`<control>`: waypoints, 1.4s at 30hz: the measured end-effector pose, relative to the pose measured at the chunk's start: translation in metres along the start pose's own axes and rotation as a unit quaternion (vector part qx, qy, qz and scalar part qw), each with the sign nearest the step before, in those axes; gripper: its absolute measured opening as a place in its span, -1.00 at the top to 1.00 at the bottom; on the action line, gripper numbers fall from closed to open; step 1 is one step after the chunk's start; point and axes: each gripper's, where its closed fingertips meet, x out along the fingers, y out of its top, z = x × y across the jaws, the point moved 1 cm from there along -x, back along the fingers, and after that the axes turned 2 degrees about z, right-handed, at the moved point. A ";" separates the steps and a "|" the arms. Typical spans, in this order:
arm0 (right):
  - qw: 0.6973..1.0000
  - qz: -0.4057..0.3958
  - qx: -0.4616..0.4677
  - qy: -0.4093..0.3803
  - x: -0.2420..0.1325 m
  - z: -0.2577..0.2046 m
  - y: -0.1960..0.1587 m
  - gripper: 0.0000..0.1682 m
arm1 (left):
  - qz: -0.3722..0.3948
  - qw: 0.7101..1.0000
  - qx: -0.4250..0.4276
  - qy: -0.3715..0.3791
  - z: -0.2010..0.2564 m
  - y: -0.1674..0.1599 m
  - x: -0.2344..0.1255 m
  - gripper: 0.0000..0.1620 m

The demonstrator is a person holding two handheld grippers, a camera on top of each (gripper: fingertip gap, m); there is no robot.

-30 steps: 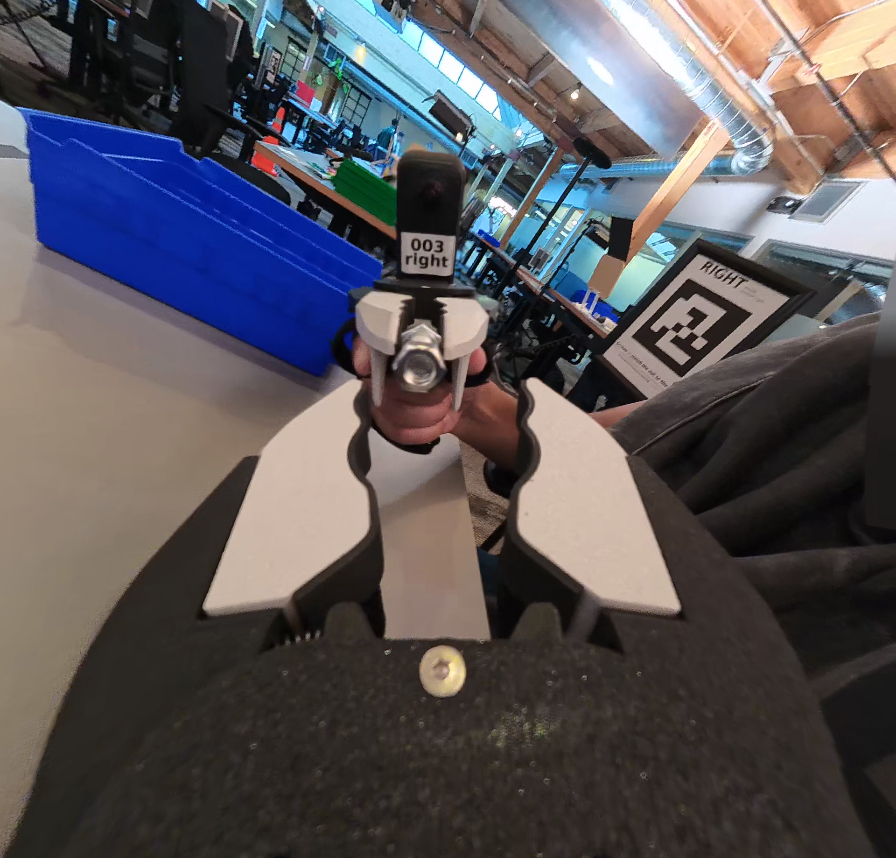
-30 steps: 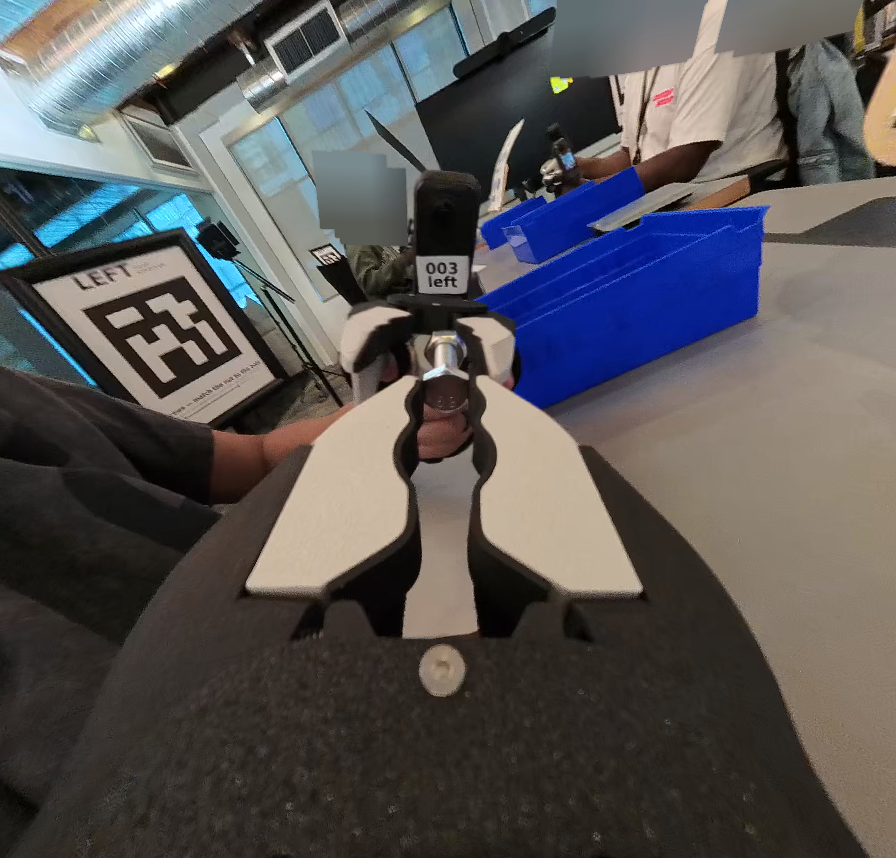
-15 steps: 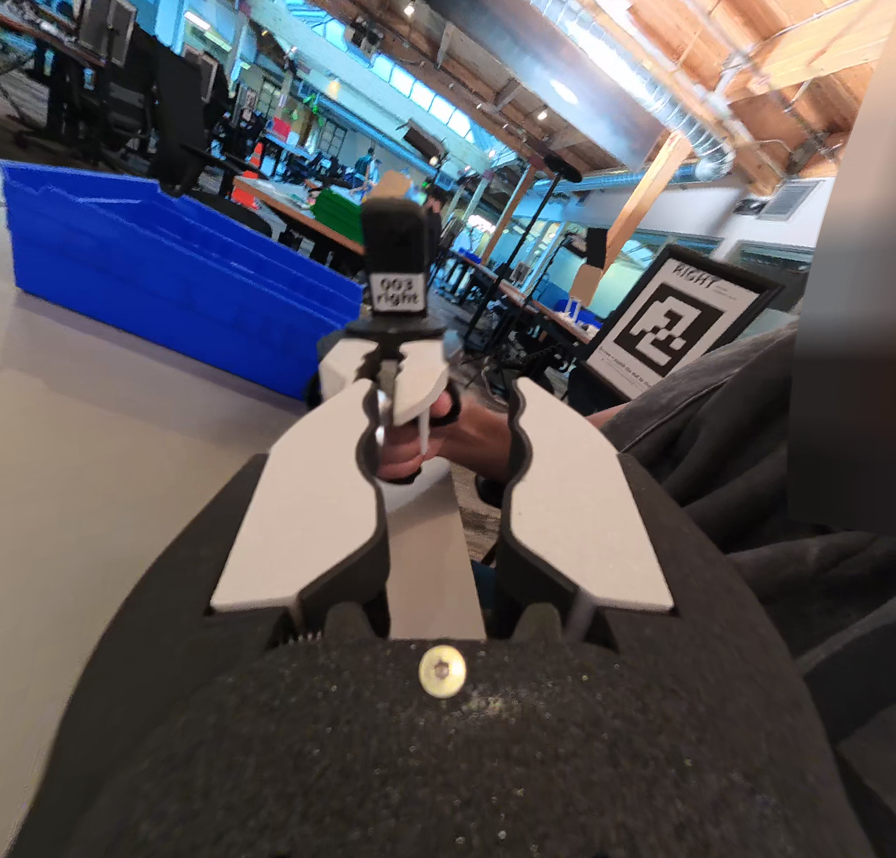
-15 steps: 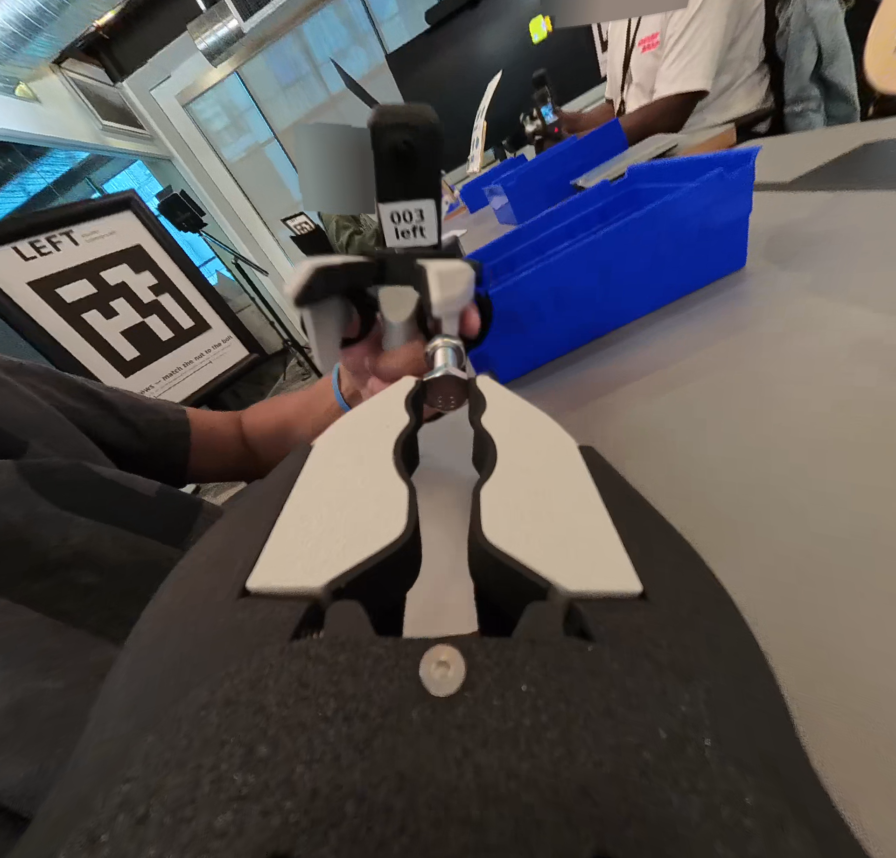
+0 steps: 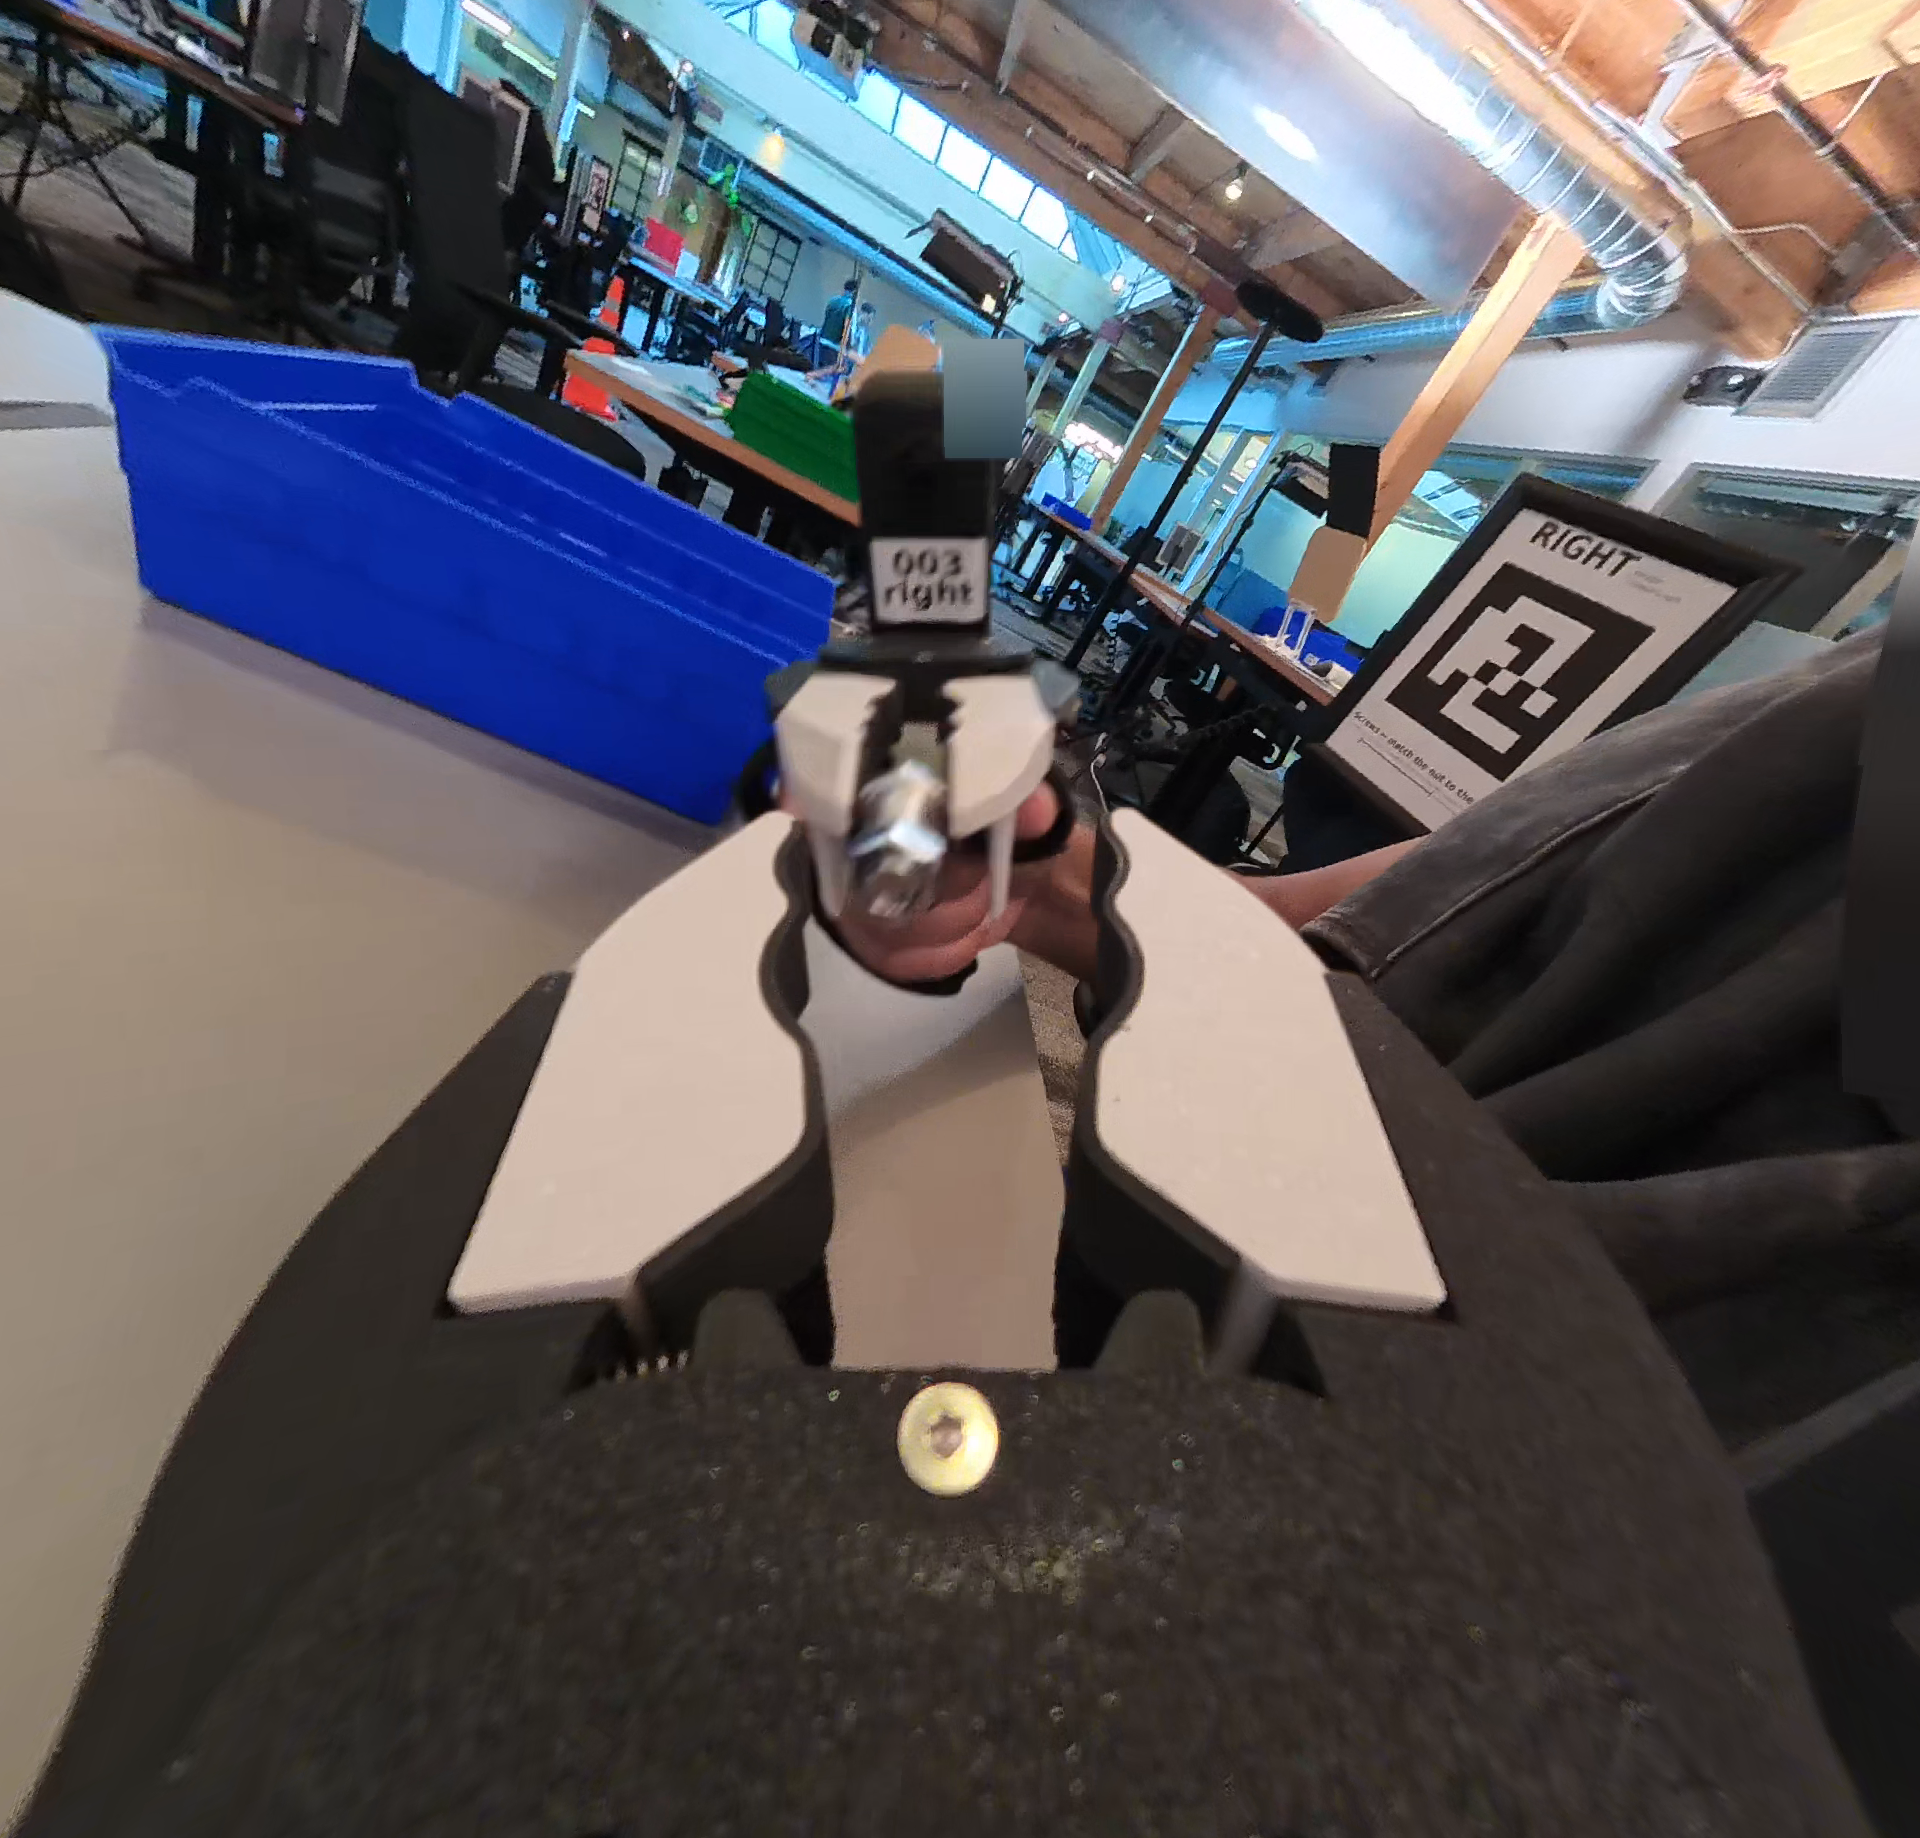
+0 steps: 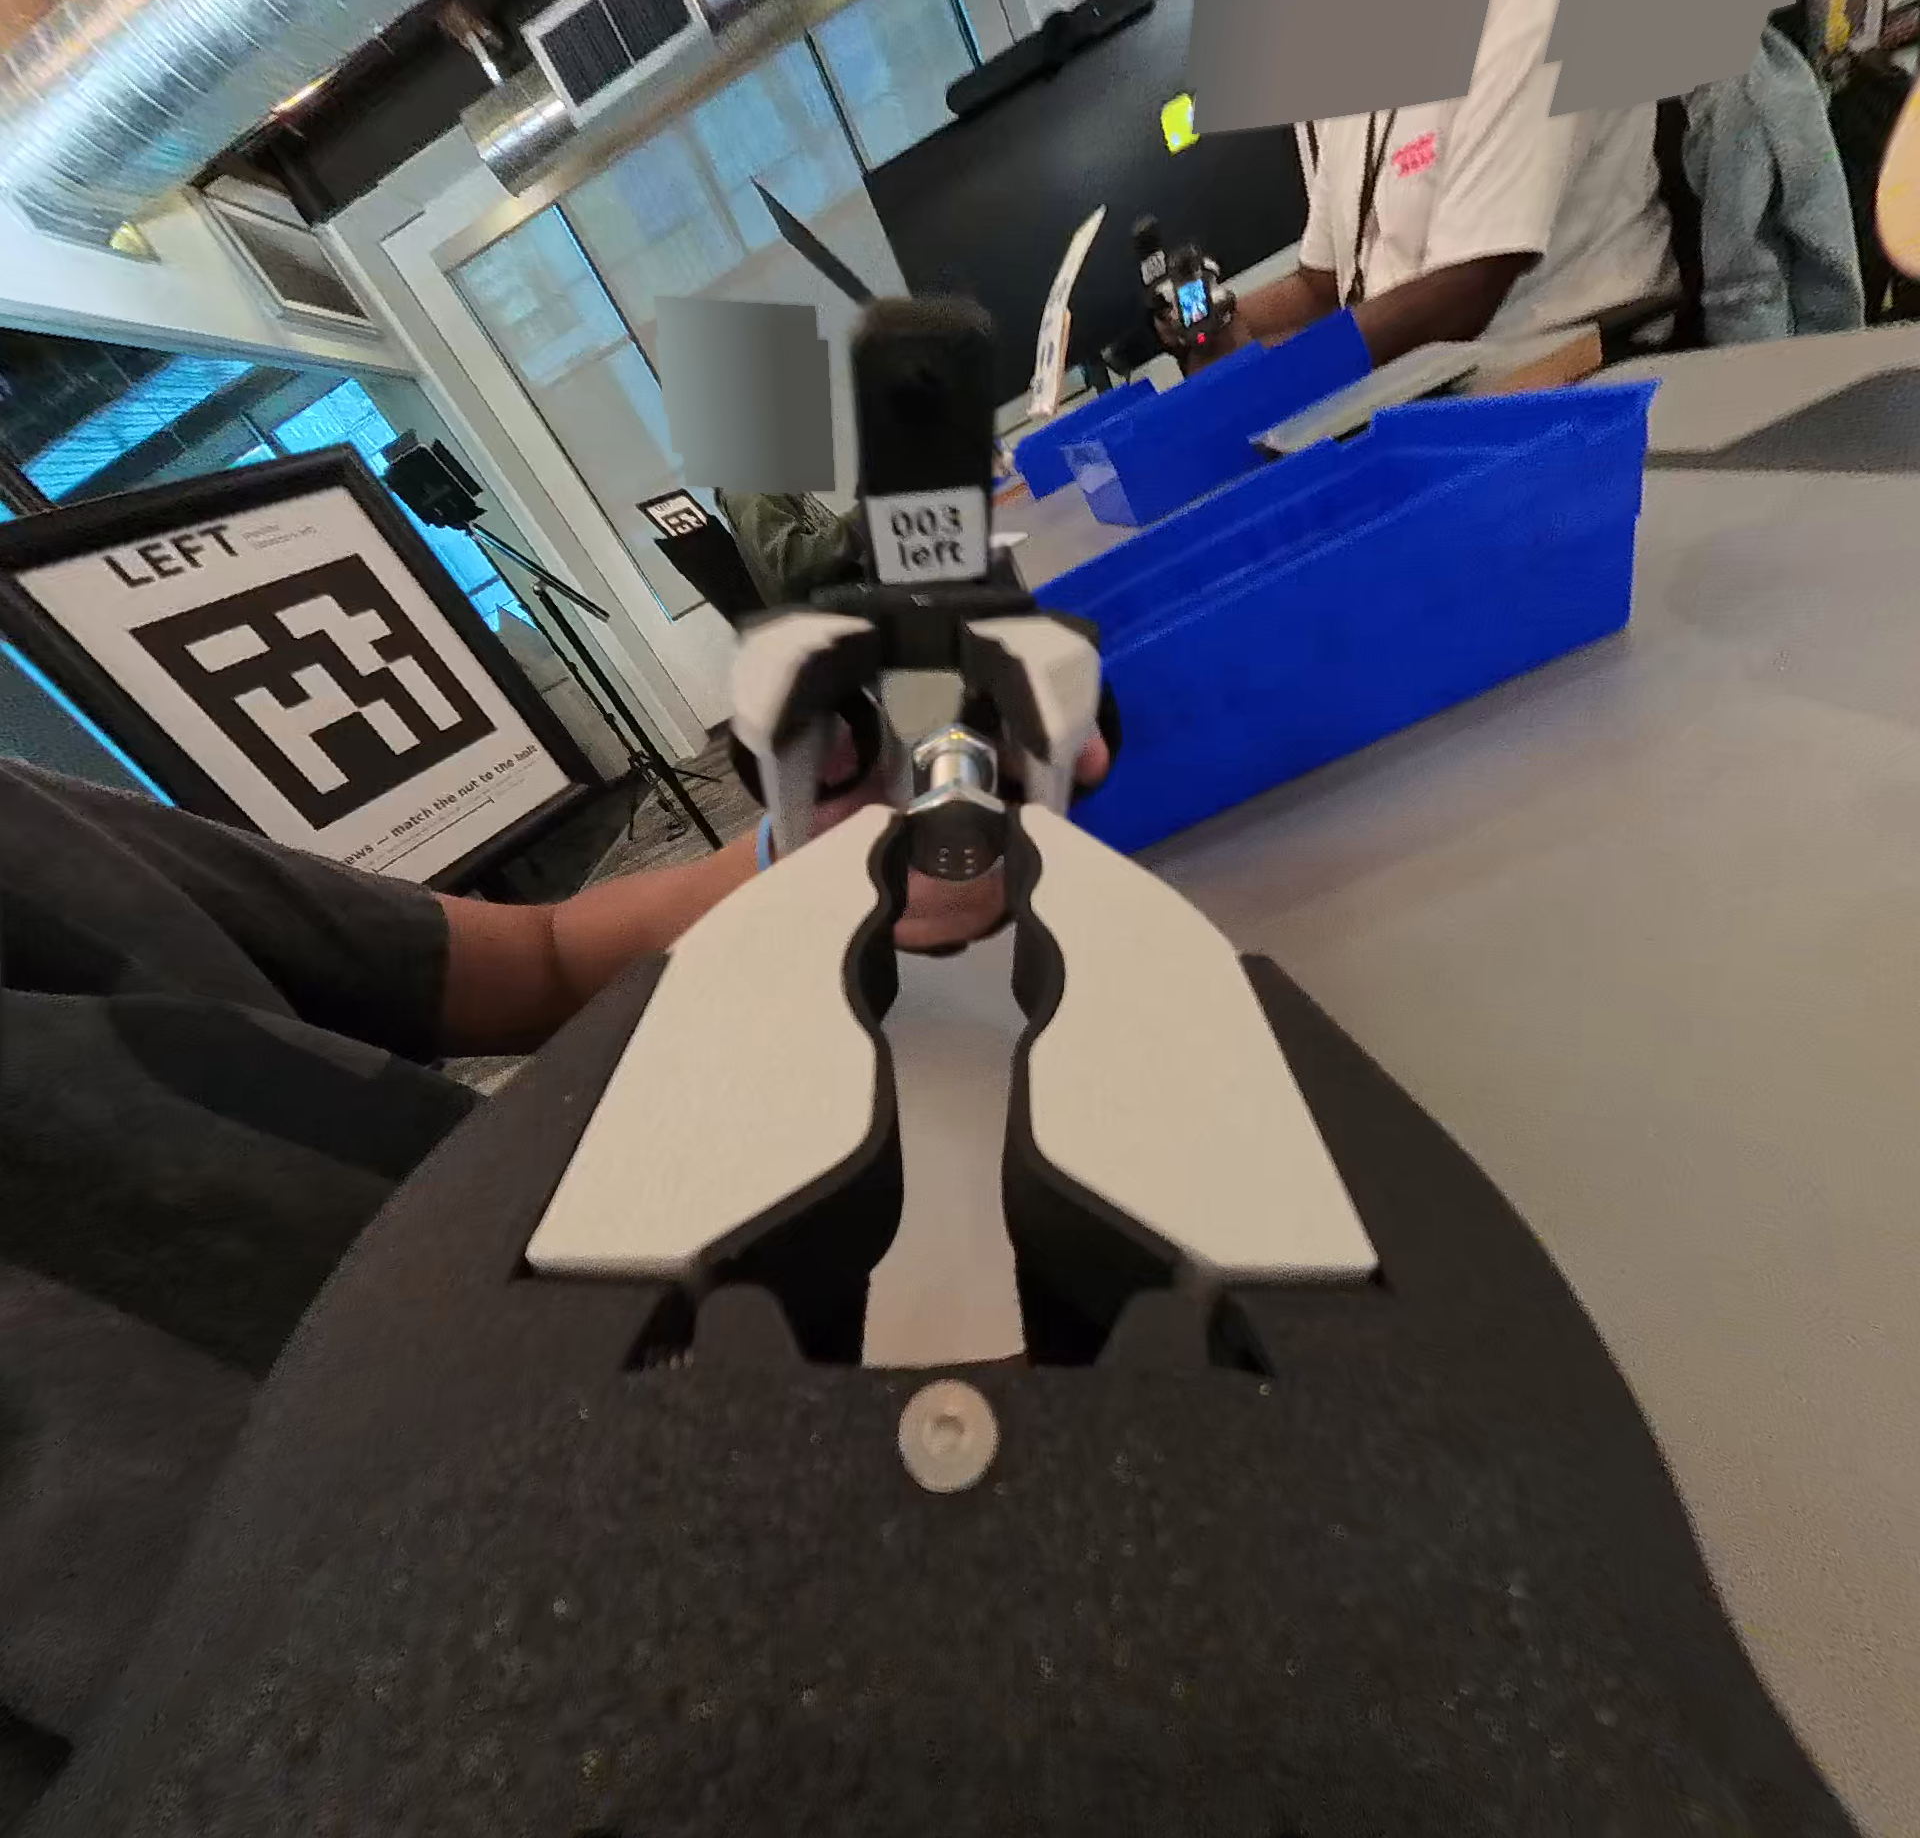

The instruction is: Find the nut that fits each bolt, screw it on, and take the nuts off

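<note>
My right gripper (image 6: pixel 954 843) is shut on the head of a steel bolt (image 6: pixel 952 772) that points away from it, toward my left gripper. A hex nut (image 6: pixel 948 744) sits on the bolt's far end. In the left wrist view the right gripper (image 5: pixel 914 801) faces me with the blurred nut (image 5: pixel 896 851) at the front of the bolt. My left gripper (image 5: pixel 948 848) is open, with its fingertips (image 5: pixel 781 858) wide apart on either side of the nut end and not touching it. In the right wrist view it (image 6: pixel 914 739) shows open behind the bolt.
A long blue bin (image 5: pixel 416 541) (image 6: pixel 1351 593) stands on the grey table (image 5: pixel 208 957) (image 6: pixel 1558 957) just beyond the grippers. Framed marker signs (image 5: pixel 1507 676) (image 6: pixel 301 666) stand off the table edge. The holder's dark sleeve (image 5: pixel 1610 957) is close. People (image 6: pixel 1455 209) sit at the far side.
Half a second ago my left gripper had swung off to one side of the bolt. It is now back in line, open around the nut end. The right gripper kept its hold.
</note>
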 end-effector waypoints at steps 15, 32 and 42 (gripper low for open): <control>1.000 -0.012 -0.018 -0.017 0.002 0.003 0.001 0.79 | 0.009 1.000 0.005 -0.016 0.010 0.003 0.003 0.29; 1.000 -0.018 0.015 -0.020 -0.001 0.017 -0.015 0.79 | 0.053 0.998 0.014 -0.023 0.017 0.024 -0.012 0.43; 0.998 -0.036 -0.031 -0.046 -0.003 0.010 -0.010 0.79 | 0.072 0.982 0.014 0.174 -0.052 0.016 -0.028 0.43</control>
